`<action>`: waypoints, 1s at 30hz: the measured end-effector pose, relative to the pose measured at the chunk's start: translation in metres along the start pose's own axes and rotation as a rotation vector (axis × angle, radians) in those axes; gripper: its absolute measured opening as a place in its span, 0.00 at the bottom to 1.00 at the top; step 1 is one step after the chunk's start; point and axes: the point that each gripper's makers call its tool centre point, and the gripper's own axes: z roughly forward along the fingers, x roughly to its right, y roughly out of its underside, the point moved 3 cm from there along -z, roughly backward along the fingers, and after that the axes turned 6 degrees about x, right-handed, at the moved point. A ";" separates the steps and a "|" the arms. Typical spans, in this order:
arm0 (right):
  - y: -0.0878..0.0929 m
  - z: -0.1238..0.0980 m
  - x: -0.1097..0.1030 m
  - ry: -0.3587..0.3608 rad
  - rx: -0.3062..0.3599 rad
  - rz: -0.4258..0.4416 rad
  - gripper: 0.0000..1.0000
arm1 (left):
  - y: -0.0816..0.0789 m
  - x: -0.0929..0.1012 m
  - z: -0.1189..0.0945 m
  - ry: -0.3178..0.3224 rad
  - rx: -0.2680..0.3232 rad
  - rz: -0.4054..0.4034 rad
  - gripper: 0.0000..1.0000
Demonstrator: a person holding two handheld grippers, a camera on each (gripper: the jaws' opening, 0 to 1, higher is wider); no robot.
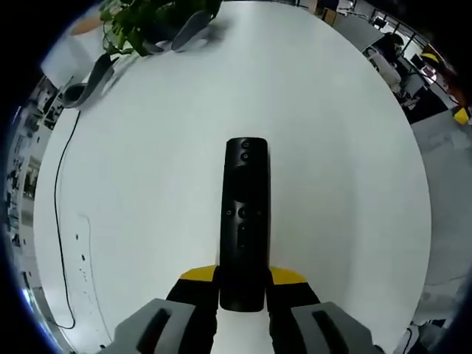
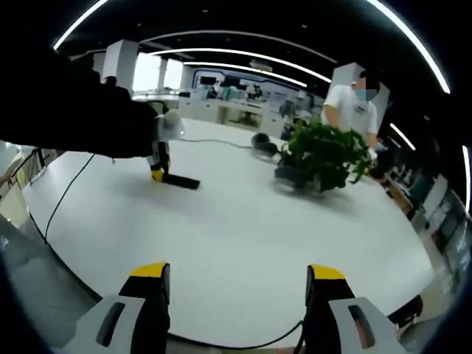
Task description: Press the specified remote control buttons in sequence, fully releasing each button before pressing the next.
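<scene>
A long black remote control [image 1: 244, 221] points away from me over the white table [image 1: 332, 147], buttons facing up. My left gripper [image 1: 243, 284] is shut on the remote's near end, its yellow-tipped jaws pressed against both sides. In the right gripper view the same remote [image 2: 181, 181] appears small and far off at the left, held by the left gripper [image 2: 157, 168] under a dark sleeve [image 2: 66, 110]. My right gripper [image 2: 239, 284] hovers open above the table's near edge, nothing between its jaws.
A potted green plant [image 2: 324, 156] stands on the table with grey objects [image 2: 262, 144] beside it. A thin black cable [image 1: 60, 221] runs along the table's left side. A person in a white shirt [image 2: 352, 103] stands behind the plant. Office desks lie beyond.
</scene>
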 end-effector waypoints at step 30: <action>-0.012 -0.007 0.003 0.009 0.086 0.020 0.74 | 0.011 0.031 -0.034 -0.647 0.378 -0.362 0.56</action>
